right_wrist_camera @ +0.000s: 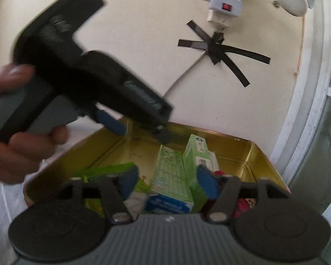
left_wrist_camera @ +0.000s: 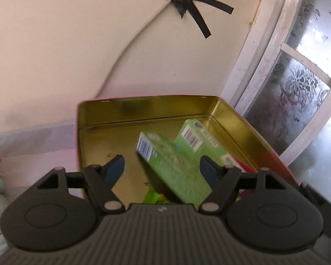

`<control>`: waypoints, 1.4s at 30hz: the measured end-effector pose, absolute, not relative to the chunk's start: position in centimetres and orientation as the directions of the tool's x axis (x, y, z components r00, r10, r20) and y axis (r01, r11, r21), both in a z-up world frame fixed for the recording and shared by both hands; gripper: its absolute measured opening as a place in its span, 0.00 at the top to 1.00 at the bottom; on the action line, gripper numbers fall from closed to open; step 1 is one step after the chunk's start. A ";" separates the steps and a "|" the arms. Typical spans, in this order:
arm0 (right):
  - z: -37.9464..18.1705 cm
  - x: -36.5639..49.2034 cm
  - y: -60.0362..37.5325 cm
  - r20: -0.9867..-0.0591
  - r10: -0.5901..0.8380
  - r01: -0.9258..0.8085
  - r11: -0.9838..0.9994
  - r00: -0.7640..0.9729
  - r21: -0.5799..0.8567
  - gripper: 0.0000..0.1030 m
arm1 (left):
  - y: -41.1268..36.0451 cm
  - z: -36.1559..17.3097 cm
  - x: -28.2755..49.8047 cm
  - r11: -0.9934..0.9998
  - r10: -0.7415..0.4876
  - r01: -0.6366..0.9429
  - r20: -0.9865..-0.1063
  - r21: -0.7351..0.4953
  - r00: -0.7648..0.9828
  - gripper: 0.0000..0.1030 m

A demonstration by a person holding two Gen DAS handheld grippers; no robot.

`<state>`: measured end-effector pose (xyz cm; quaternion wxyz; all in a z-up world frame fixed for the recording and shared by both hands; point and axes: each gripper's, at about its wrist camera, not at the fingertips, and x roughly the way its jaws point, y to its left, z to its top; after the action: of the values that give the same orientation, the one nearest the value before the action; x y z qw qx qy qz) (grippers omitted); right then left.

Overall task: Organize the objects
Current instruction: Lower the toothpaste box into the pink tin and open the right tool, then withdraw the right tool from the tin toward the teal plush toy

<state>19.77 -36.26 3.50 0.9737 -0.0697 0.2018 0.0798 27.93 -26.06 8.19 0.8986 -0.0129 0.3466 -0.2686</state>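
An open gold tin (left_wrist_camera: 143, 108) lies against the wall with two green boxes inside. In the left wrist view the nearer green box (left_wrist_camera: 172, 165) leans between the spread fingers of my left gripper (left_wrist_camera: 161, 169); the pads do not press on it. The second green box (left_wrist_camera: 194, 137) rests behind it. In the right wrist view my right gripper (right_wrist_camera: 167, 181) hovers open over the tin (right_wrist_camera: 231, 152), with the pale green box (right_wrist_camera: 170, 172) and the darker one (right_wrist_camera: 196, 154) below its fingers. A hand holds the left gripper (right_wrist_camera: 139, 130) over the tin's far left corner.
A green packet (right_wrist_camera: 108, 172) and a red item (right_wrist_camera: 245, 203) also lie in the tin. Black tape (right_wrist_camera: 218, 48) fixes a cable to the wall under a power strip (right_wrist_camera: 225, 4). A white window frame (left_wrist_camera: 264, 50) with patterned glass stands at the right.
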 end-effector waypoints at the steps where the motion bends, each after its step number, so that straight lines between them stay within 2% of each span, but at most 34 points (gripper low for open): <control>1: 3.5 19.3 -36.5 -0.398 0.139 -0.185 0.980 0.907 -0.079 0.35 | -25.8 8.3 27.4 0.859 -0.483 0.475 -0.609 -0.191 0.629 0.25; 9: 3.4 11.5 -38.1 -0.323 0.108 -0.086 0.993 0.940 0.084 0.32 | -23.8 9.4 19.9 0.876 -0.434 0.479 -0.535 -0.063 0.725 0.25; 13: 3.3 8.6 -39.0 -0.301 0.087 -0.032 0.983 0.950 0.183 0.32 | -22.2 9.6 16.3 0.880 -0.424 0.473 -0.510 -0.038 0.748 0.25; 16: 2.9 7.1 -39.0 -0.303 0.084 -0.007 0.969 0.949 0.247 0.29 | -21.3 9.0 14.1 0.888 -0.396 0.459 -0.509 -0.001 0.764 0.25; 21: 2.0 6.2 -38.0 -0.357 0.113 0.007 0.948 0.927 0.317 0.28 | -19.6 7.6 11.9 0.894 -0.365 0.447 -0.521 0.035 0.771 0.25; 42: 1.7 6.2 -31.5 -0.424 0.186 -0.050 0.949 0.886 0.312 0.27 | -10.7 2.8 10.4 0.940 -0.254 0.339 -0.578 0.041 0.775 0.24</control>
<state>6.23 -31.48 1.65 0.9598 0.1480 0.2306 0.0614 10.40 -10.66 2.77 0.9394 0.0716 0.2957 -0.1577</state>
